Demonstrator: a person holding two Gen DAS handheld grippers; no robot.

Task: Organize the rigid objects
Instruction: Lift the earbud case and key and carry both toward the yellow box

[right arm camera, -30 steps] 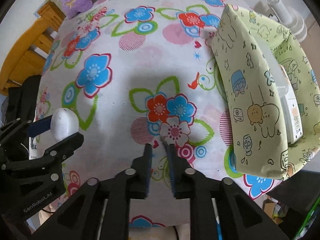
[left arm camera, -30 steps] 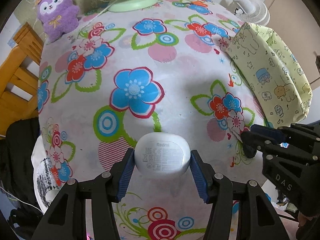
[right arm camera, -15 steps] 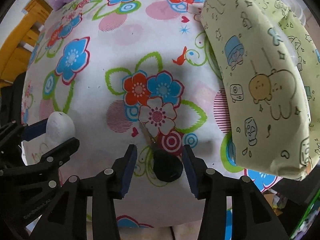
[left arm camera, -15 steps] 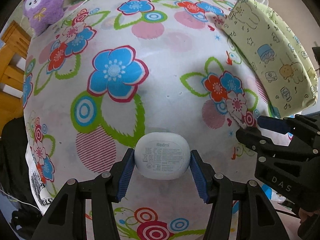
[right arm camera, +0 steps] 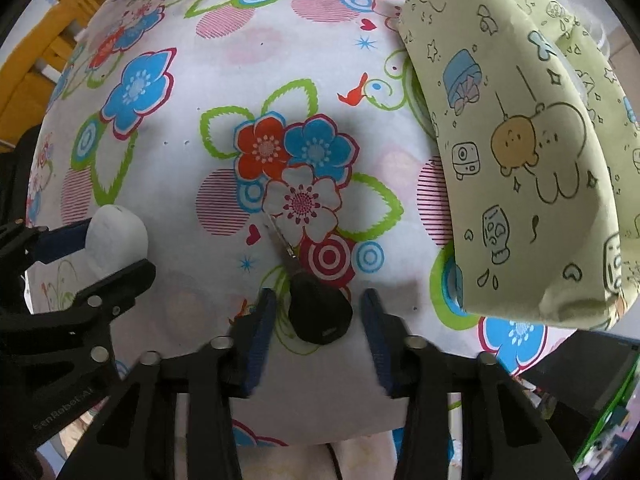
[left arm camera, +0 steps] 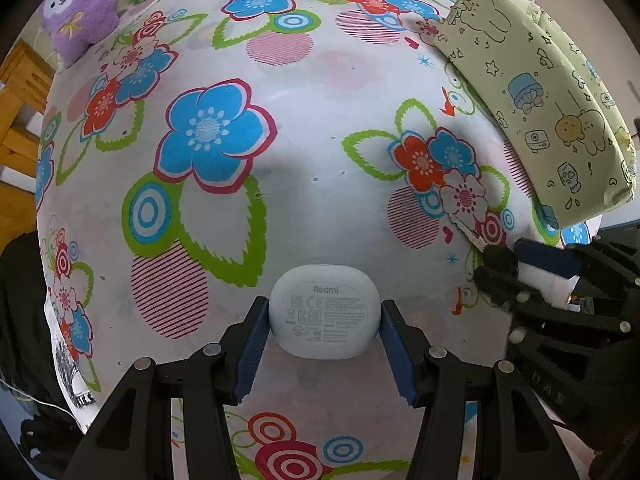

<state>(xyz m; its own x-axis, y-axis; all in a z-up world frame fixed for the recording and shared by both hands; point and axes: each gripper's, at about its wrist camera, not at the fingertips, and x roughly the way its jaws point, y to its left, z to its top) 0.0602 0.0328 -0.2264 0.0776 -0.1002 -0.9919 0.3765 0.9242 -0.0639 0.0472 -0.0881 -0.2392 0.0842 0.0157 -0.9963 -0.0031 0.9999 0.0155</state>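
Gleaming pale white, the earbud case (left arm camera: 323, 312) is a rounded pebble with "Redmi" and fine grey print on the face turned to the left wrist camera. The key (right arm camera: 320, 312) has a bulky black head and a thin metal blade that lies flat and points away across a white flower. Both are near the front edge of a table under a cloth (left arm camera: 320, 160) printed with blue and red flowers, green leaves and striped pink discs. A yellow-green cartoon pouch (right arm camera: 512, 152) lies to the right, a purple plush (left arm camera: 80, 12) at the far left corner and wooden furniture (left arm camera: 16, 120) beyond it.

The left claw (left arm camera: 322, 320) clamps the case by its two sides, blue pads pressed on it. The right claw (right arm camera: 318, 312) straddles the key's head; its jaws are closing, with a gap on each side.
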